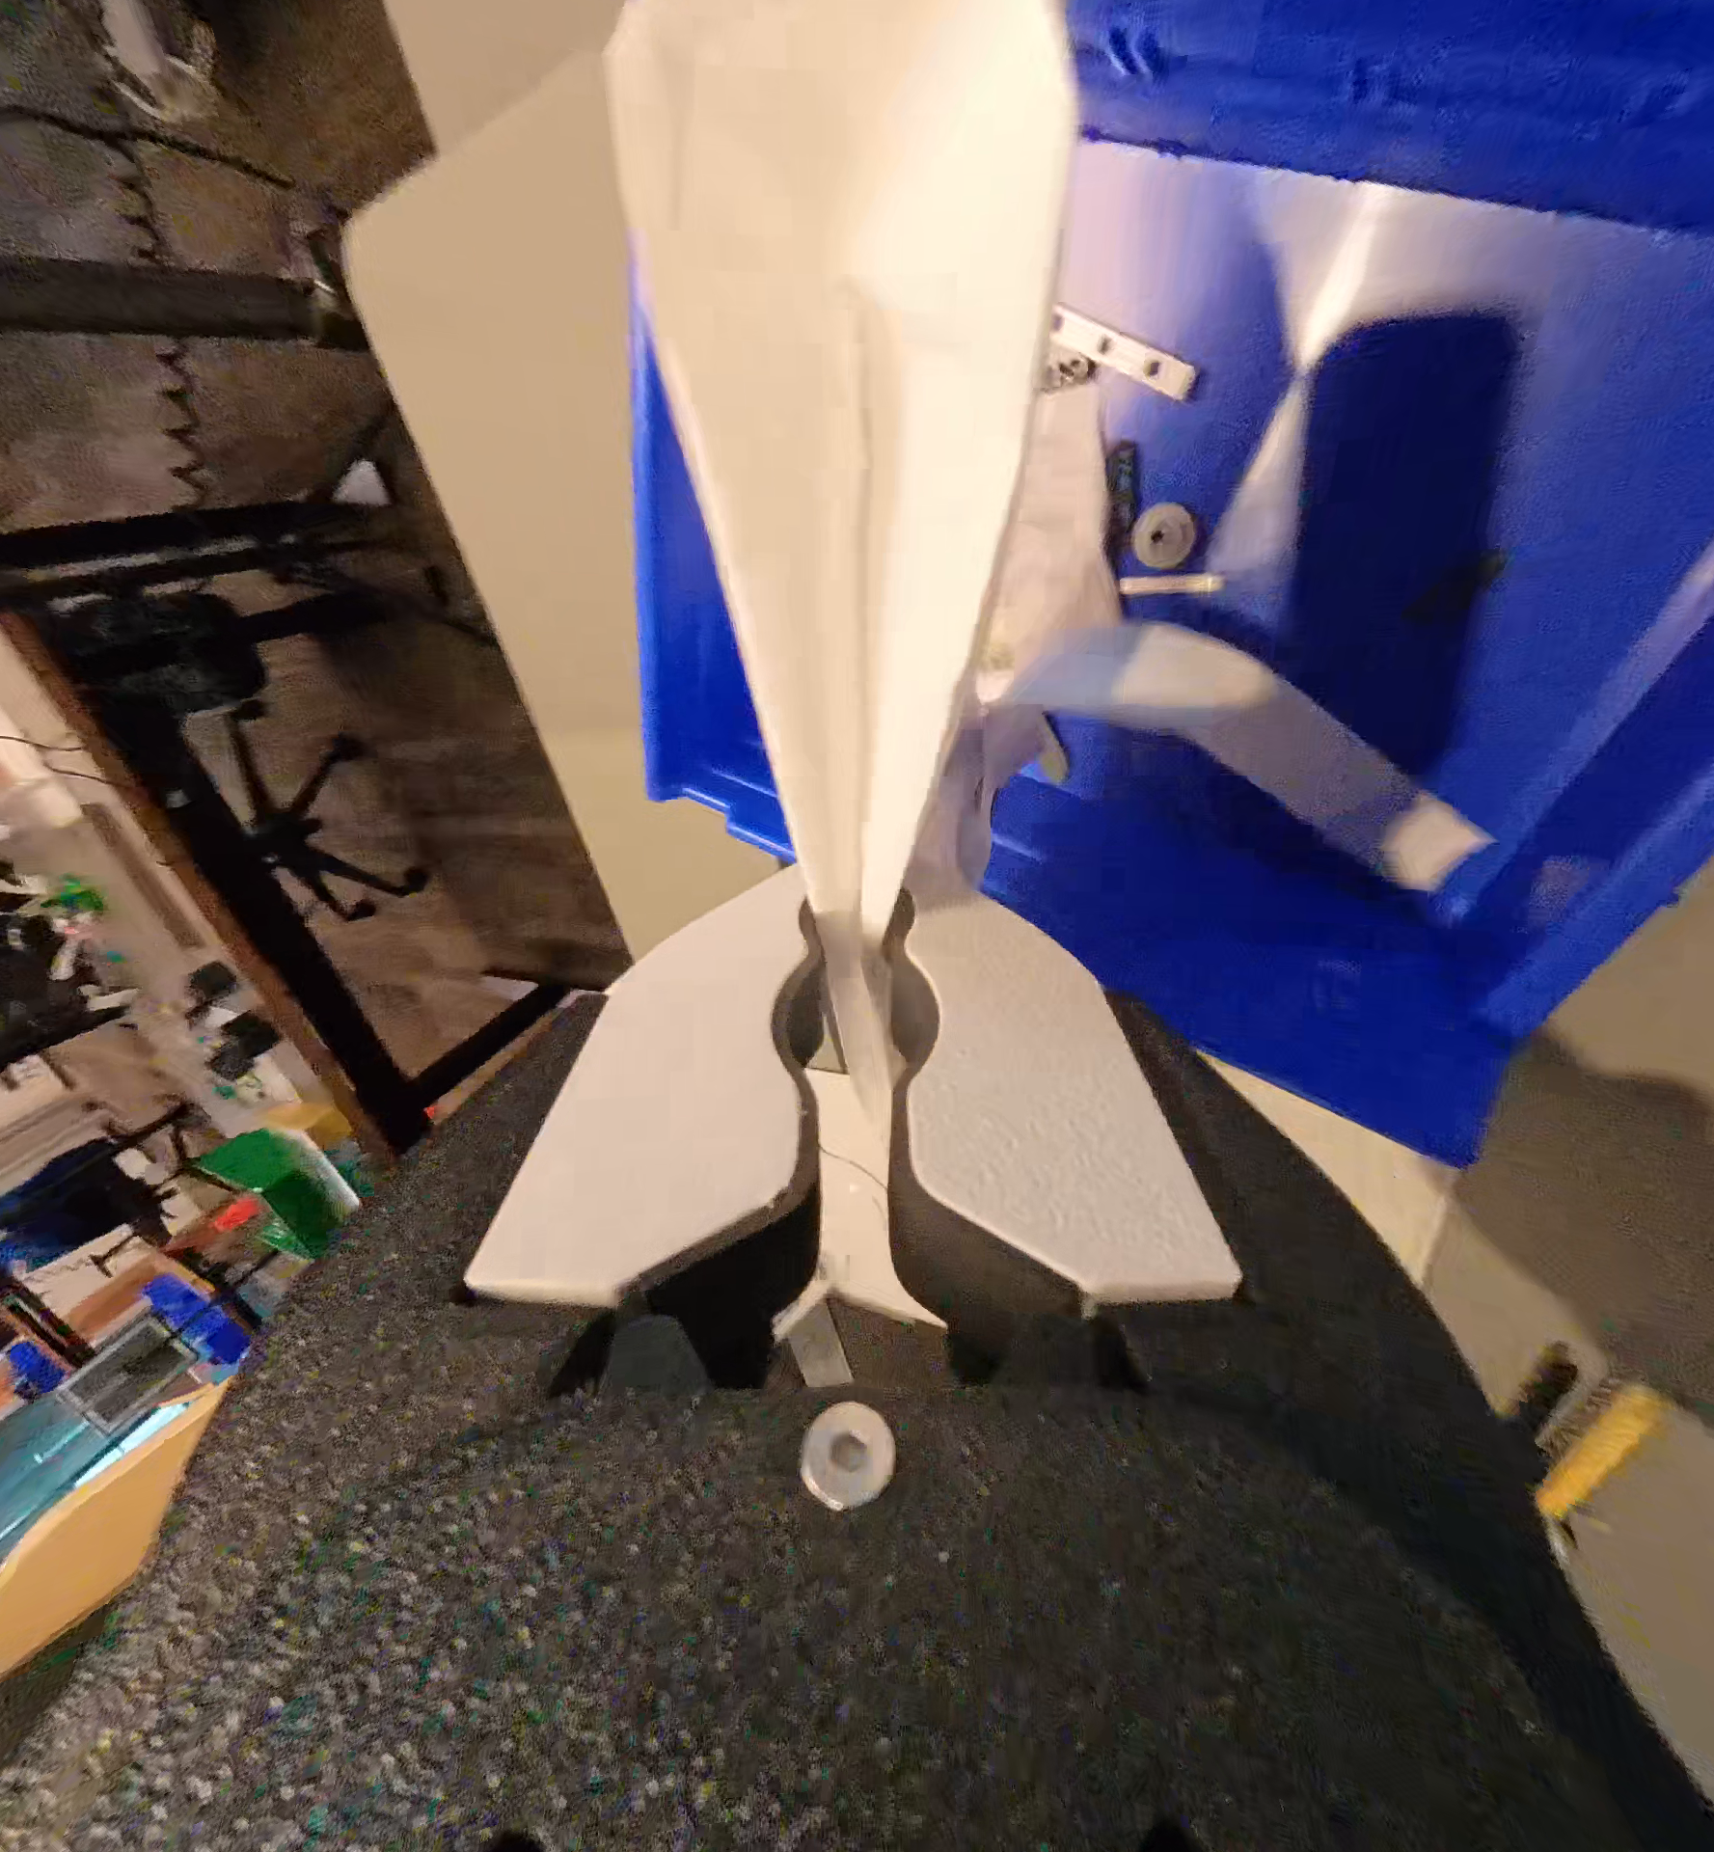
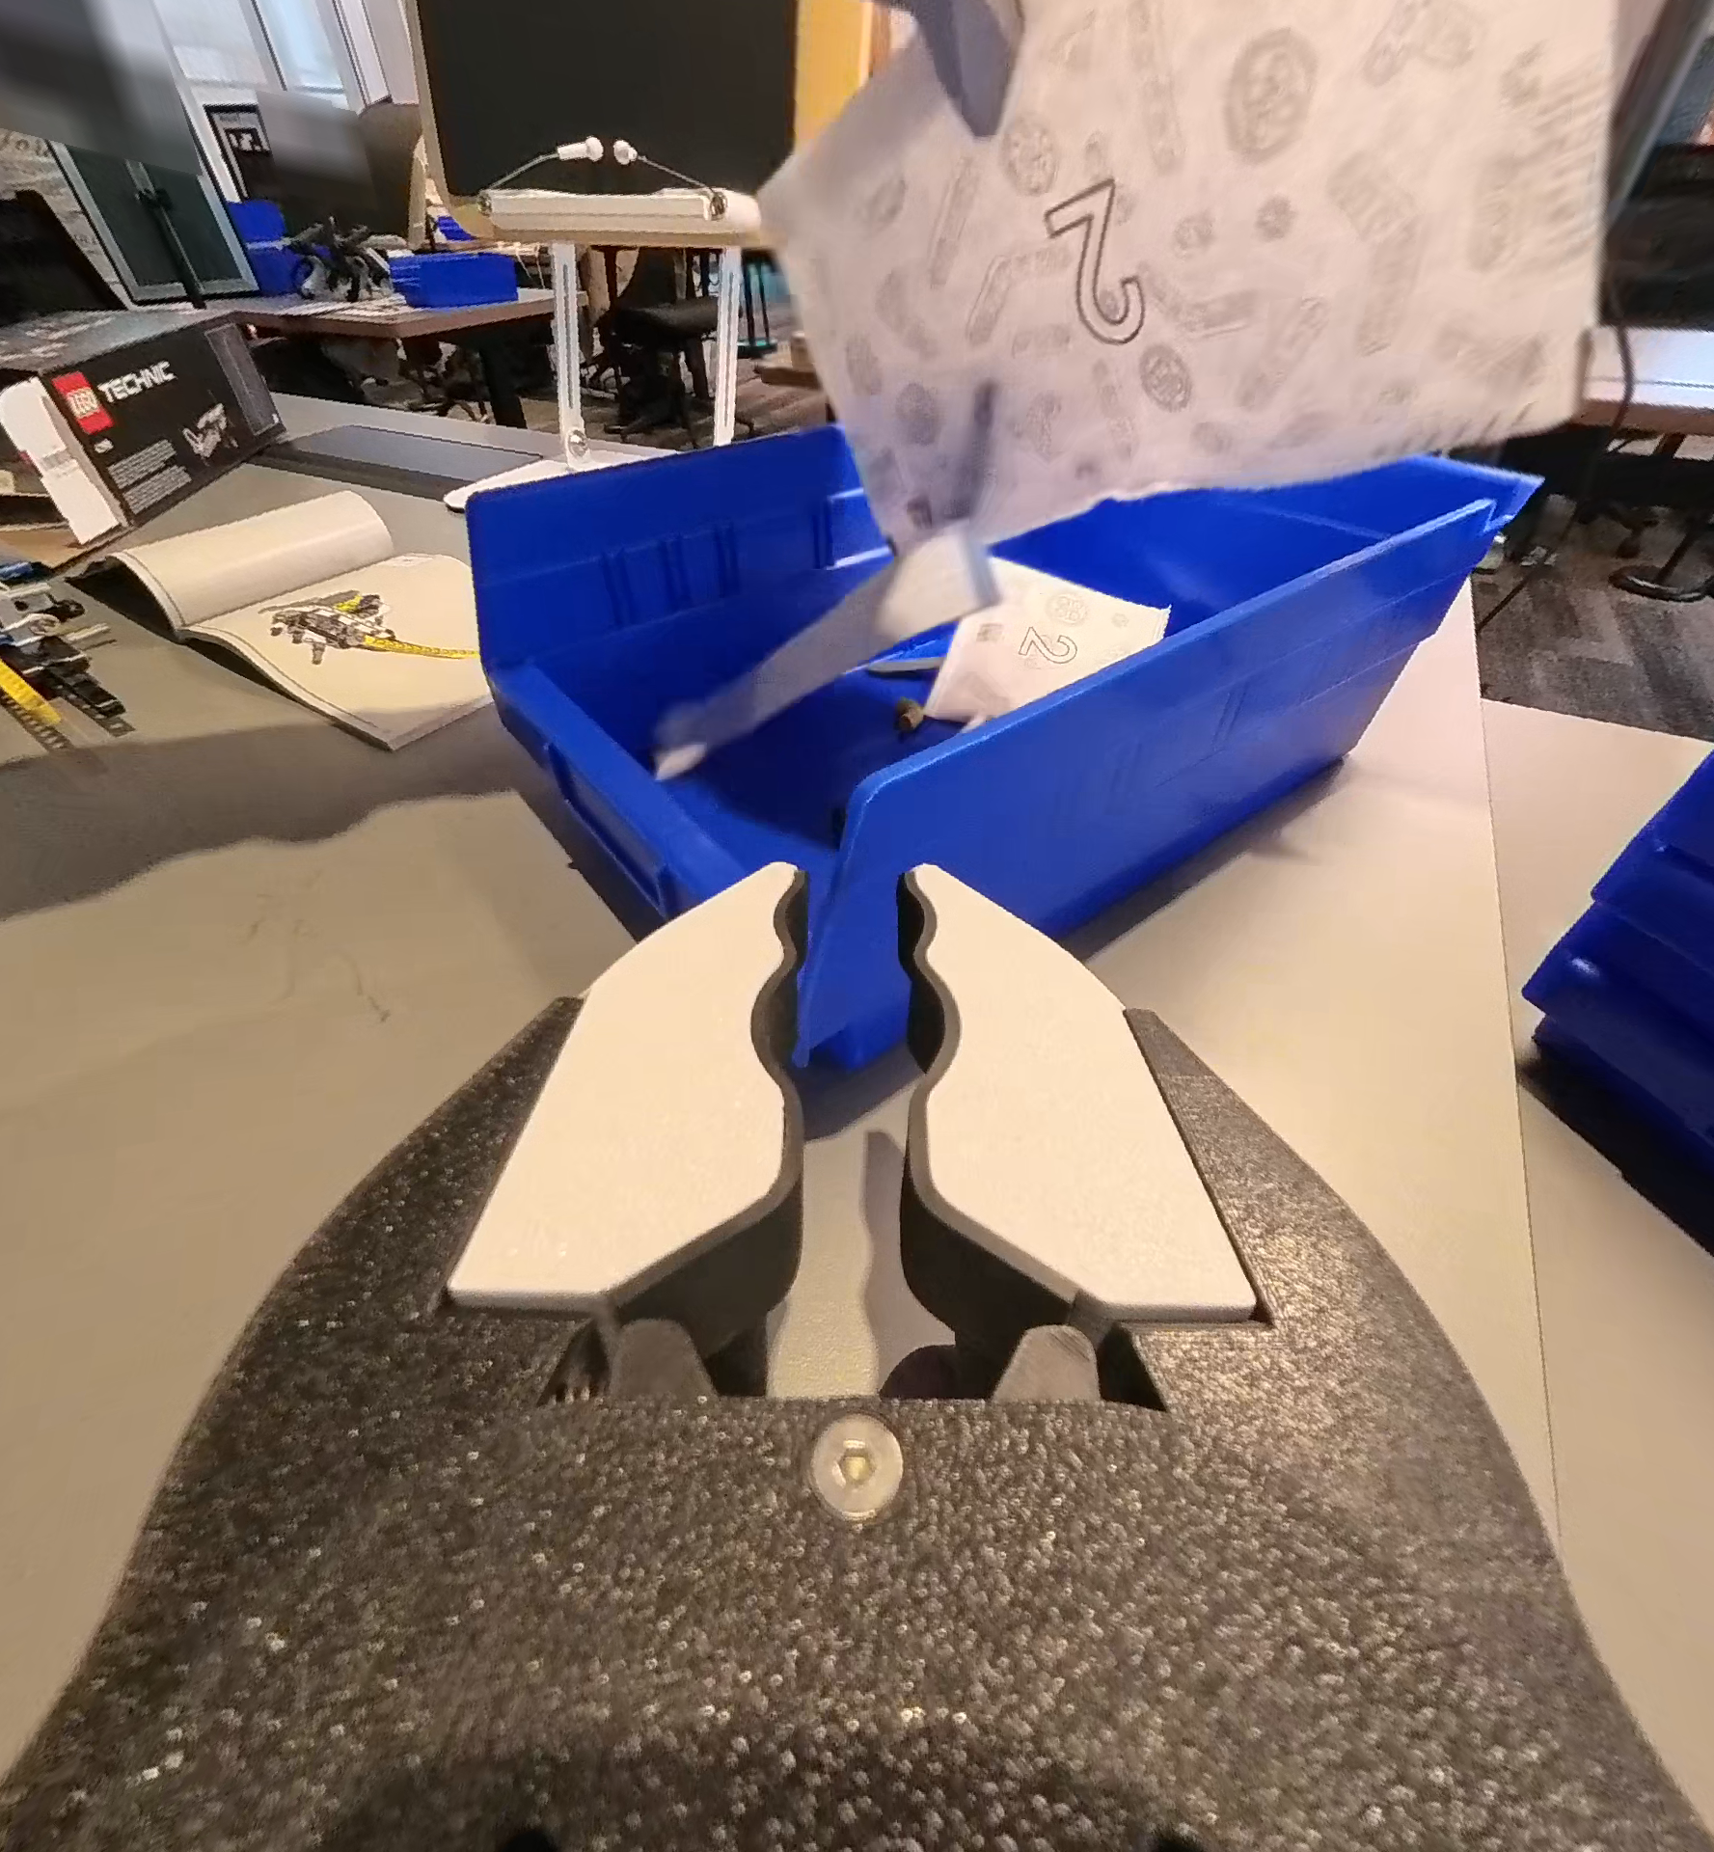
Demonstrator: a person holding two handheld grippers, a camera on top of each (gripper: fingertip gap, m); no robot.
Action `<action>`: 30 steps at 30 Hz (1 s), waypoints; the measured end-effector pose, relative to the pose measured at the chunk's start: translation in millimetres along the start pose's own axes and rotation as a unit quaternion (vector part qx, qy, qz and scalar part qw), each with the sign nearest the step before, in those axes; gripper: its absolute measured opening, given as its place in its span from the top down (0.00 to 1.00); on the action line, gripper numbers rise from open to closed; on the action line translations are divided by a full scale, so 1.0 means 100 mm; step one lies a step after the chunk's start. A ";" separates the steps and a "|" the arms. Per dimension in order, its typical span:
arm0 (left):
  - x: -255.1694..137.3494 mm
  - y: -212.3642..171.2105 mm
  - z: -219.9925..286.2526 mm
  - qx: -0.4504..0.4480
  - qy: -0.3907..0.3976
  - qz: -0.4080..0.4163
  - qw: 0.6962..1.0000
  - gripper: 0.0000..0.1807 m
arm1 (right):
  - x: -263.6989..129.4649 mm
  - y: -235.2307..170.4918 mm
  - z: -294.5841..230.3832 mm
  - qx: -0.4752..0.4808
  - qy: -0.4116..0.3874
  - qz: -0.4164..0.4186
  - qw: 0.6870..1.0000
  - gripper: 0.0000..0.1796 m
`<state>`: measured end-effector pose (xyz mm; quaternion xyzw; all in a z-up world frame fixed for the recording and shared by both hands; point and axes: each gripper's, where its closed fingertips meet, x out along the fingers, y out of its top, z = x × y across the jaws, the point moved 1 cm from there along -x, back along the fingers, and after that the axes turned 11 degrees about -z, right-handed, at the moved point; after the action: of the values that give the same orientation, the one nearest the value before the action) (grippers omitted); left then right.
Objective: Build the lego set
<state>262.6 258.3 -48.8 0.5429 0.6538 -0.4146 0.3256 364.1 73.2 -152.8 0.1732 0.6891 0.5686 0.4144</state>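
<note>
Our left gripper [image 1: 855,967] is clamped on the folded edge of a white paper parts bag [image 1: 832,451], held above the blue bin [image 2: 1083,792] with its torn mouth over the bin's open top. Our right gripper [image 2: 853,937] holds nothing, its jaws a narrow gap apart, just short of the bin's near corner. Left of the bin, bare desk [image 2: 231,1002] lies before the open instruction booklet [image 2: 331,611]; a second small bag [image 2: 1043,646] rests inside the bin.

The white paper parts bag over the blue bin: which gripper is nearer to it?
Left. The left gripper is shut on the paper bag itself. The right gripper is empty, low beside the blue bin, apart from the bag.
</note>
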 end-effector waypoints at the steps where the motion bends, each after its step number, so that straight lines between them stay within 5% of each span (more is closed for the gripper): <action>1: -0.05 0.07 -0.02 -0.011 -0.002 0.028 1.000 0.98 | 0.00 0.00 0.00 0.000 0.000 0.000 1.000 0.91; 11: -0.01 0.14 0.14 -0.004 -0.043 0.020 0.999 0.98 | 0.00 0.00 0.01 0.004 0.001 0.001 1.000 0.91; 13: -0.08 0.11 -0.01 0.005 0.013 0.024 1.000 0.99 | 0.00 0.00 0.00 0.004 0.002 0.000 1.000 0.91; 15: -0.15 0.19 0.13 -0.014 -0.055 0.059 0.997 0.98 | 0.00 0.00 0.01 0.005 0.002 0.000 1.000 0.90; 17: -0.09 0.08 0.13 0.023 -0.017 0.007 1.000 0.98 | 0.01 0.00 0.00 0.006 0.006 -0.002 1.000 0.90; 20: -0.11 0.15 0.23 -0.002 -0.068 0.029 0.997 0.99 | 0.01 0.00 0.00 0.007 0.007 -0.001 1.000 0.90; 22: -0.04 0.05 0.15 0.030 -0.011 -0.008 0.999 0.98 | 0.00 0.00 -0.01 0.005 0.007 0.001 1.000 0.90; 24: -0.08 0.14 0.21 -0.006 -0.060 0.031 0.998 0.99 | 0.00 0.00 -0.01 0.006 0.008 0.003 1.000 0.90; 30: 0.05 0.03 0.18 0.008 -0.044 -0.008 0.999 0.97 | -0.02 0.08 0.11 0.027 0.002 0.020 0.999 0.86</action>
<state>264.2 244.0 -61.6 0.5216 0.6394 -0.4461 0.3465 372.2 81.2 -144.8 0.1966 0.7016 0.5582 0.3970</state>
